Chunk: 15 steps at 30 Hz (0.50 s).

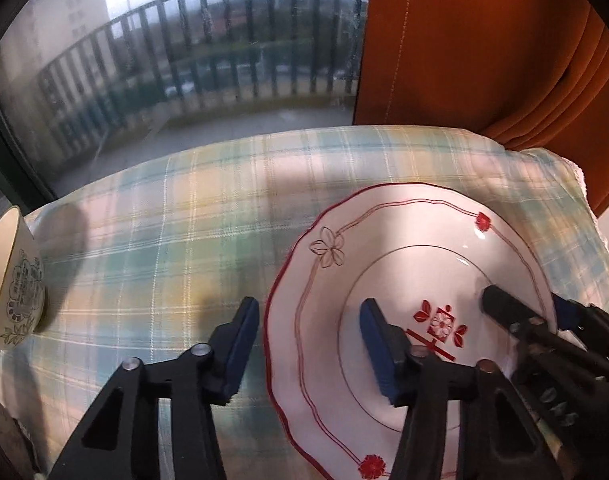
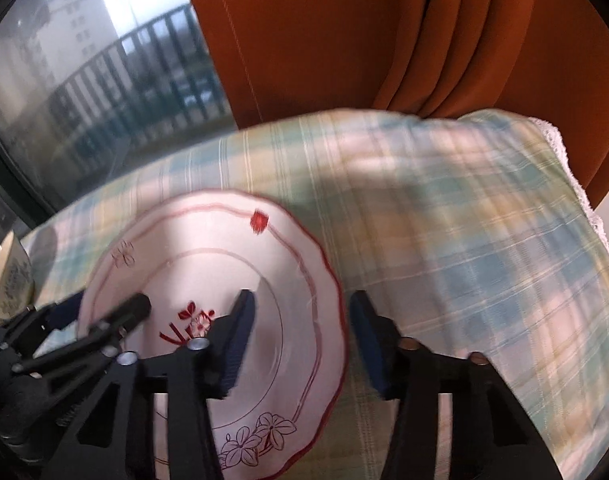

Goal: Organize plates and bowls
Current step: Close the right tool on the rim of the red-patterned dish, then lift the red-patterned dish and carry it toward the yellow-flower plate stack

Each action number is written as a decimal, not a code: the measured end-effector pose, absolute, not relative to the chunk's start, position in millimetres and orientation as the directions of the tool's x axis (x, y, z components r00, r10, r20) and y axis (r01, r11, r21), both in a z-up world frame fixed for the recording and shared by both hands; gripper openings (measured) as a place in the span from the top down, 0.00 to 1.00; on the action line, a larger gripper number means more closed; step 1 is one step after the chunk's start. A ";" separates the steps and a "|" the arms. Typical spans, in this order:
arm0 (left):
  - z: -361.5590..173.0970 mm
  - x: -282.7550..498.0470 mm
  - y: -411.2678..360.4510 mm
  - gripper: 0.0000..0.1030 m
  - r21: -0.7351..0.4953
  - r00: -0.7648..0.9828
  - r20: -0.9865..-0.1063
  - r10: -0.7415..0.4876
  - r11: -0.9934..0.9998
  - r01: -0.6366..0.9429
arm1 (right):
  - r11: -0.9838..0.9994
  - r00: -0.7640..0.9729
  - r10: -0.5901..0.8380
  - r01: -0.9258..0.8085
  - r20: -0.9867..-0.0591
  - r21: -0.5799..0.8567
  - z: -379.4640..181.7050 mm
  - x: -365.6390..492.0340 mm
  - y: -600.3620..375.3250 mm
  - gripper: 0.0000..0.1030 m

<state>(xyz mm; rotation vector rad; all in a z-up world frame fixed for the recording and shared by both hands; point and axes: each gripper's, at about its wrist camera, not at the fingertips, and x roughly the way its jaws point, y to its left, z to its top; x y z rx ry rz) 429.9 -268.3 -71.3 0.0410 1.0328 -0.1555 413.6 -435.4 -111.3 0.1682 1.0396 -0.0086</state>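
Note:
A white plate with a red scalloped rim and red flower marks lies flat on the plaid tablecloth. My left gripper straddles its left rim, with one blue pad outside on the cloth and the other over the plate's well. A wide gap is left, and the pads do not press the rim. My right gripper straddles the plate's right rim the same way, open. Each gripper also shows in the other's view: the right gripper, the left gripper.
A cream bowl with a green floral pattern stands at the table's left edge. An orange curtain hangs behind the table's far right corner. A window with a balcony railing lies beyond the far edge.

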 end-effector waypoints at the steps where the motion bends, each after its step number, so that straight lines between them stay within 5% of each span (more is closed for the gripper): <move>1: -71.2 429.5 -268.5 0.55 -0.052 0.494 -0.861 -0.124 0.986 0.158 | 0.990 0.503 0.072 0.073 -0.861 0.125 -112.8 414.3 -432.3 0.56; 15: -68.6 398.4 -259.1 0.55 0.072 0.511 -0.858 -0.047 0.975 0.212 | 0.998 0.480 -0.003 0.060 -0.877 0.030 -99.5 391.2 -402.2 0.56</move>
